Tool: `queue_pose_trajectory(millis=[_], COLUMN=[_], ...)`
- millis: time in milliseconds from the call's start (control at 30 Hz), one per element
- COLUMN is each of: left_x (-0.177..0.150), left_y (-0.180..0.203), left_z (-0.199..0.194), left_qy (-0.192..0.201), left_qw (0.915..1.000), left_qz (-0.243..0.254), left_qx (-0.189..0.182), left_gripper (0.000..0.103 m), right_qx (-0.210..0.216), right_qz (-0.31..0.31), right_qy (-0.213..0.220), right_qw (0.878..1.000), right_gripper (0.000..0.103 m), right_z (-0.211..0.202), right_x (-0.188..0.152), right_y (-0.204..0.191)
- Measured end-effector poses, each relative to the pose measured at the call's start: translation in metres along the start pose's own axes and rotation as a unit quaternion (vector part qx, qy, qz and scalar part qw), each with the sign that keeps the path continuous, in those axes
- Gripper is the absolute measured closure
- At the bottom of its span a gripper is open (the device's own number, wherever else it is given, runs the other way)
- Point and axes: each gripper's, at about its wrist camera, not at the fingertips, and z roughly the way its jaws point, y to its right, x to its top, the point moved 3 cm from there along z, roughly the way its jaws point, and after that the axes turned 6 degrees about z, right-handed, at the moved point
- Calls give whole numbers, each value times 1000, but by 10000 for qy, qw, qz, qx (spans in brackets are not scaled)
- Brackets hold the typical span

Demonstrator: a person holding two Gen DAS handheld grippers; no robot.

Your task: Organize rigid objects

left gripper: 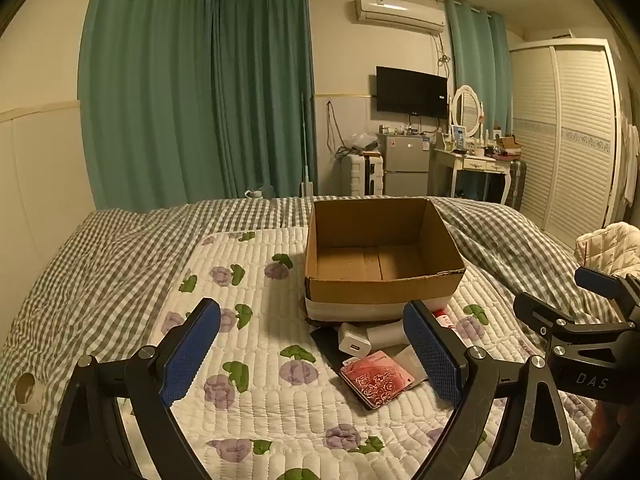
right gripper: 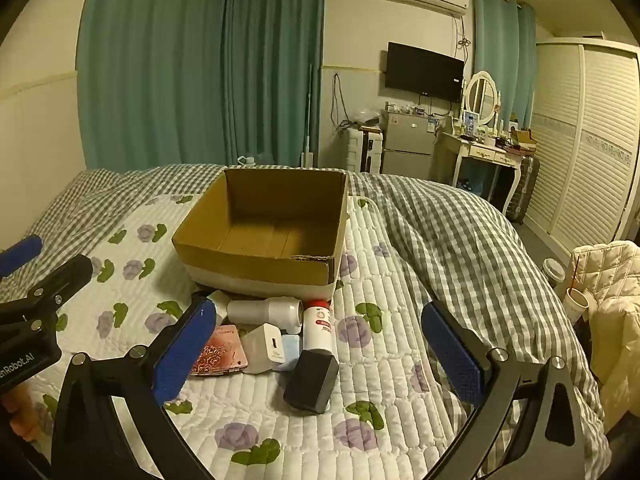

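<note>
While the left tool (left gripper: 312, 354) hangs spread and empty, the red card case (left gripper: 376, 384) lies by the cardboard box (left gripper: 380, 288) mid-bed. In the right view, the right tool (right gripper: 320, 356) gapes over the black adapter (right gripper: 312, 380): stiff, light, probably slick, best pinched across its flat sides.

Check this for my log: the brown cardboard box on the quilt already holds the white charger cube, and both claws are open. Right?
Not quite. The brown cardboard box is empty; the white charger cube lies on the quilt in front of it, as the right wrist view shows. Both claws, left and right, are open.
</note>
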Motion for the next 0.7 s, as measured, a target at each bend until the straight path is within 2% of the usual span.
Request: queue_pose_trajectory(millis=[700], left_x=[-3], left_y=[3], left_z=[1], left_qy=[-56], left_qw=[10000], left_qz=[-41], left_qx=[-40], left_gripper=[8], right_qx=[-26], right_qz=[-65], right_qy=[-145], right_qw=[9999], right_gripper=[0], right_z=[6], right_x=[-1], right_y=[-6])
